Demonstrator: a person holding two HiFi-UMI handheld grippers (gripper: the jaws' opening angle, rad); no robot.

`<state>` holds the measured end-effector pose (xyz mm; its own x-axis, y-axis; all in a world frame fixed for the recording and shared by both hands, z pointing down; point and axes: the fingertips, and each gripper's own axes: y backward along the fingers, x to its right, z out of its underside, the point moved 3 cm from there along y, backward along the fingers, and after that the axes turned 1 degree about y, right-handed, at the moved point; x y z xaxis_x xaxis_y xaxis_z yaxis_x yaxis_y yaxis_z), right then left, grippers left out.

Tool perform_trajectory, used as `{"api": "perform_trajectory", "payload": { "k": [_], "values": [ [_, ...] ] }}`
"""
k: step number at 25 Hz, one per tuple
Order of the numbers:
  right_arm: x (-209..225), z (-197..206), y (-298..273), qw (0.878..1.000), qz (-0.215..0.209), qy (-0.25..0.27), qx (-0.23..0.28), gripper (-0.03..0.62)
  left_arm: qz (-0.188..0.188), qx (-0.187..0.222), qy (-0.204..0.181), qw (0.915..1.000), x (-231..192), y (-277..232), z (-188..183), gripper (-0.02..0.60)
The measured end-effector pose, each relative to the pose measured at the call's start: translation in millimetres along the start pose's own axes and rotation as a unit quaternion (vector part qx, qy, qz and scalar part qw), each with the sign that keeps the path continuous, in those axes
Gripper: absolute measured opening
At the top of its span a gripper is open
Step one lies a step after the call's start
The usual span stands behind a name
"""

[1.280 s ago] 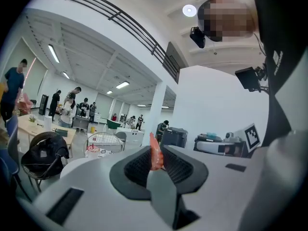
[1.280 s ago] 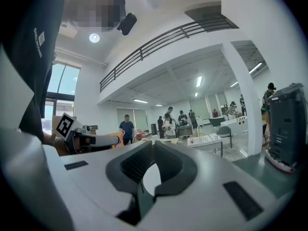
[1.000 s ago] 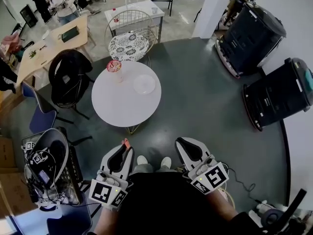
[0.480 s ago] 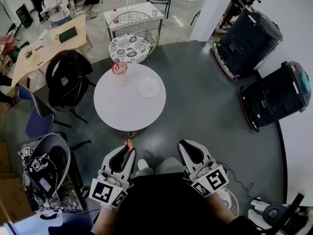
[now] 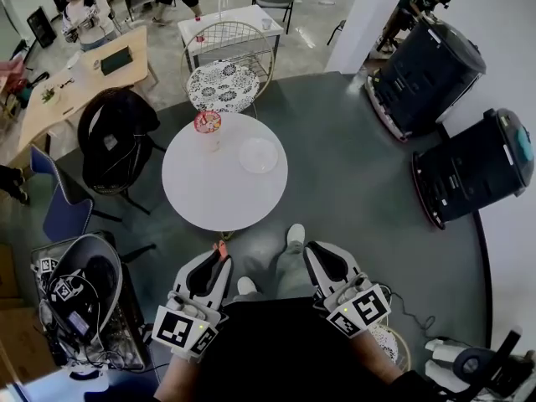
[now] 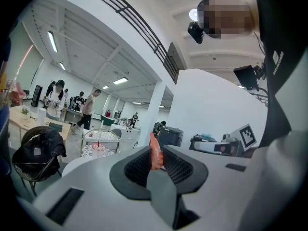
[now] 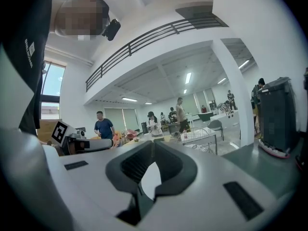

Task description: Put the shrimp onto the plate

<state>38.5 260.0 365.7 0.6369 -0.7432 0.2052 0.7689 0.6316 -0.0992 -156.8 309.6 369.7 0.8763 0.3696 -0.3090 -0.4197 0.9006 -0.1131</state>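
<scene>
The left gripper [image 6: 153, 148] pinches the orange shrimp [image 6: 156, 158], which sticks up past its tips; the right gripper [image 7: 153, 145] is closed on nothing; the plate [image 5: 258, 154] sits well ahead

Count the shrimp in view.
1: the shrimp is clamped in the left gripper, short of the round table. The plate looks bare; others may be hidden.

No legible text, label, brand or number anywhere.
</scene>
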Motion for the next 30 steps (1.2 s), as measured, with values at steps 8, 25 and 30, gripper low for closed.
{"api": "perform_trajectory", "payload": {
  "k": [8, 25, 30],
  "values": [
    [35.7, -7.6, -24.2, 1.0, -0.011, -0.005, 0.0, 0.031, -0.005, -0.004, 0.001, 1.0, -2.7, -39.6, -3.8, 0.078],
    [140.6, -34.9, -89.2, 0.999, -0.045, -0.019, 0.003, 0.031, -0.036, -0.017, -0.007, 0.9992, -26.0, -151.8, -27.6, 0.077],
    [168.3, -39.4, -102.6, 0.998, -0.065, -0.026, -0.001, 0.031, -0.06, -0.027, -0.01, 0.9978, -26.5, -180.6, -29.7, 0.077]
  ]
}}
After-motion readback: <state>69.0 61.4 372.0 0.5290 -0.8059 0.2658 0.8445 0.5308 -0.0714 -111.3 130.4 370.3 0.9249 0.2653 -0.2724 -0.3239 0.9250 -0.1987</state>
